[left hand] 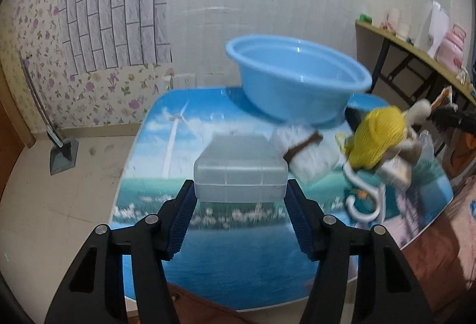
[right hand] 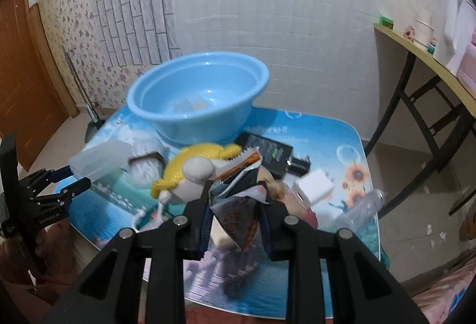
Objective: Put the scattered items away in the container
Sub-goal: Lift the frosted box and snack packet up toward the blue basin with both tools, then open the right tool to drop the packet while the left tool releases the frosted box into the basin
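Note:
A blue plastic basin (left hand: 297,79) stands at the far side of the printed table; it also shows in the right wrist view (right hand: 196,97). My left gripper (left hand: 241,193) is shut on a translucent plastic box (left hand: 241,172) and holds it above the table; the box also shows in the right wrist view (right hand: 98,160). My right gripper (right hand: 236,205) is shut on a dark snack packet (right hand: 238,199) with an orange edge. A yellow-hatted plush toy (right hand: 193,172) lies just beyond it and also shows in the left wrist view (left hand: 377,139).
On the table lie a white furry item (left hand: 300,157), a white hook (left hand: 366,202), a black adapter (right hand: 267,154), a white charger (right hand: 315,187) and a clear bottle (right hand: 360,208). A shelf table (right hand: 431,65) stands right. A dustpan (left hand: 62,157) is on the floor at left.

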Demonstrator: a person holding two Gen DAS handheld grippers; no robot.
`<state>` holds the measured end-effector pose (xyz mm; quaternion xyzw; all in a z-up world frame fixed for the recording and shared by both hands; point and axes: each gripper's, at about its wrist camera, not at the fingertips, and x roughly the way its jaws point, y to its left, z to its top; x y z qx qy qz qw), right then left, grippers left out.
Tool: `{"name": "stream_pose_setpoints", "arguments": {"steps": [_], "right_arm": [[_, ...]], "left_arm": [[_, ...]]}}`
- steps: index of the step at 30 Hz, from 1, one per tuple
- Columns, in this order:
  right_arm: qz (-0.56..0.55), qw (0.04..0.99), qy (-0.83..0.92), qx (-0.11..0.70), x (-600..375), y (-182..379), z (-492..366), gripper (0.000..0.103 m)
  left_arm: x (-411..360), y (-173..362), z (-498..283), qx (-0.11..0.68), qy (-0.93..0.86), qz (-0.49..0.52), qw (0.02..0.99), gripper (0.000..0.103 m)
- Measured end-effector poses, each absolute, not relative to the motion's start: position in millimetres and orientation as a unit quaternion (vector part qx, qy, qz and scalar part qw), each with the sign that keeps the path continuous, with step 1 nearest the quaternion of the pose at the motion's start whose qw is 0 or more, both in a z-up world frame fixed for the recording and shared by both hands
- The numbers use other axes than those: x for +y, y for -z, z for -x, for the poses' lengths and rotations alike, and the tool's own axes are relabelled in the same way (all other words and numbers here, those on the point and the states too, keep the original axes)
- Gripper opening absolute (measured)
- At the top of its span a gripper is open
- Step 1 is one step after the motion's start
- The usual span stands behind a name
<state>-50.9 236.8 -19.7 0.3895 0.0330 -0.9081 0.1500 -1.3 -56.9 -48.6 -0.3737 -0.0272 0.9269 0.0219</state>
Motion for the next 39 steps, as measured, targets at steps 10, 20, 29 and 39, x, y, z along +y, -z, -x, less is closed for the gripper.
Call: {"name": "stream_pose_setpoints", "arguments": {"steps": [10,20,29,39], "right_arm": [[-0.364,0.185,0.913,0.012,227.7,-20.3,74.9,0.026],[-0.32,0.215,0.923,-0.016,212.3,-27.3,101.6,0.026],[-0.337,0.244,0.909,-0.033,206.2,-11.2,132.7,0.026],[-0.358,0.265,0.894,-0.042,200.4,14.3,167.7,0.027]], "left_arm": [[-58.3,1.1,32.9,-0.056,-0.93,0.362,0.022,0.06],[-45.3,-13.3,81.1,-0.045,-0.927,0.37,0.045,0.06],[-37.7,-20.2,120.6,-0.045,-0.926,0.372,0.044,0.06],[-25.0,-39.9,145.4,-0.026,-0.934,0.355,0.041,0.06]]}}
